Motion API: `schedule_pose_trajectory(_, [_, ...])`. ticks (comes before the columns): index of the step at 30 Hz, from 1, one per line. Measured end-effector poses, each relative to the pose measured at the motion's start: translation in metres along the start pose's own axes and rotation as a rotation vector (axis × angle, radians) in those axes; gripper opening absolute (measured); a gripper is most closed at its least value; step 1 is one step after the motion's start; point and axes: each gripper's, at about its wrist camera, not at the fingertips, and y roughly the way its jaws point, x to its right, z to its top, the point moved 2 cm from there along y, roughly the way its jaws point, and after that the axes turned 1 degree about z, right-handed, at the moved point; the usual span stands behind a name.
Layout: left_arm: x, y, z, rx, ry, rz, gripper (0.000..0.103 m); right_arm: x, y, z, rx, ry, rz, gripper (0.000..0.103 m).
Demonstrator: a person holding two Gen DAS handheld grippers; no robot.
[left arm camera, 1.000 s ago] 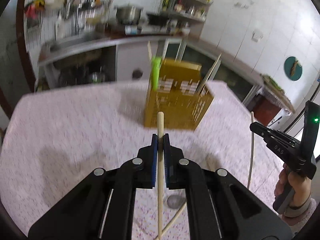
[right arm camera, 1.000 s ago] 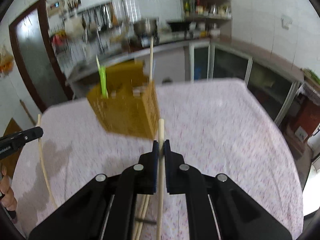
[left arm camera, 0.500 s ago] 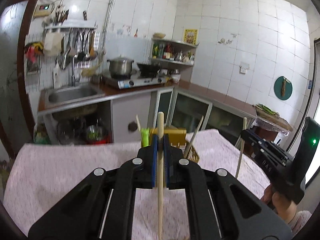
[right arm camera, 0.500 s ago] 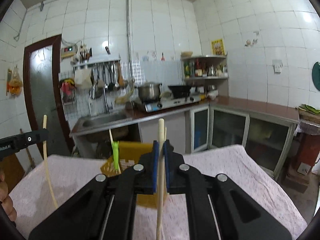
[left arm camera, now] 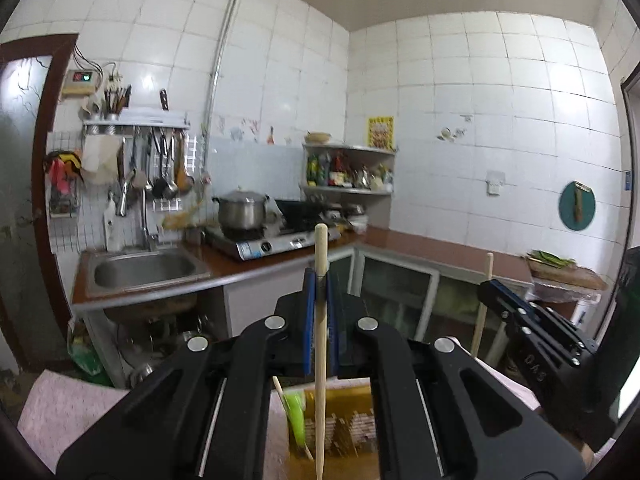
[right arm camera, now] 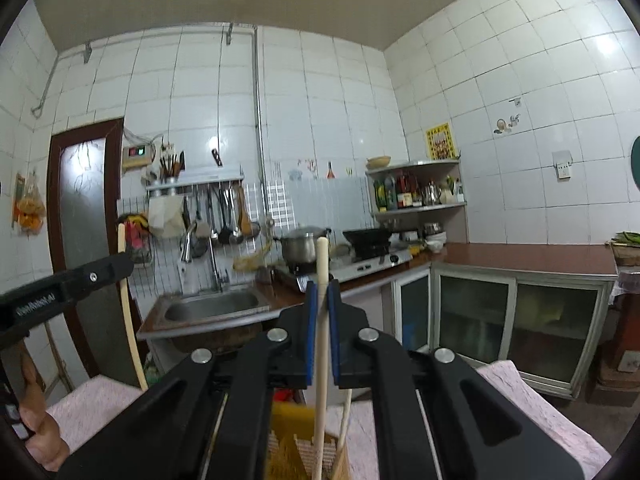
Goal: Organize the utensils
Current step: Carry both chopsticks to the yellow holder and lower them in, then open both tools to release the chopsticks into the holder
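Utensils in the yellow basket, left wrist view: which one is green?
The green utensil at the yellow basket's left side, below the left gripper. The chopstick clamped there is pale wood.

Ahead I see a white-tiled kitchen wall (left arm camera: 460, 92); a steel sink (left arm camera: 144, 270) set in a brown countertop (left arm camera: 432, 246); a lidded steel pot (left arm camera: 242, 210) on a gas stove (left arm camera: 276, 240); ladles hanging from a wall rack (left arm camera: 160, 168); a corner shelf of bottles (right arm camera: 416, 192); a pink speckled tablecloth (right arm camera: 532, 396) at the bottom; a dark brown door (right arm camera: 82, 240) on the left.
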Motion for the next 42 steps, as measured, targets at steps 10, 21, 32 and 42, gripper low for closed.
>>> schedule_pose_trajectory(10, [-0.004, 0.054, -0.05, -0.025, -0.032, -0.052, 0.005, -0.002, 0.049, -0.044, -0.004, -0.008, 0.042, 0.006])
schedule_pose_trajectory(21, [-0.029, 0.071, -0.111, -0.185, -0.089, -0.047, 0.007, 0.007, 0.059, -0.109, -0.16, -0.011, 0.073, 0.009])
schedule_pose_trajectory(32, [-0.052, 0.03, -0.125, -0.454, -0.116, 0.013, 0.083, 0.035, 0.015, -0.123, -0.461, 0.047, -0.001, 0.052])
schedule_pose_trajectory(42, [-0.063, -0.052, -0.205, -0.728, -0.116, 0.015, 0.098, 0.058, -0.037, -0.215, -0.986, 0.044, -0.106, 0.06])
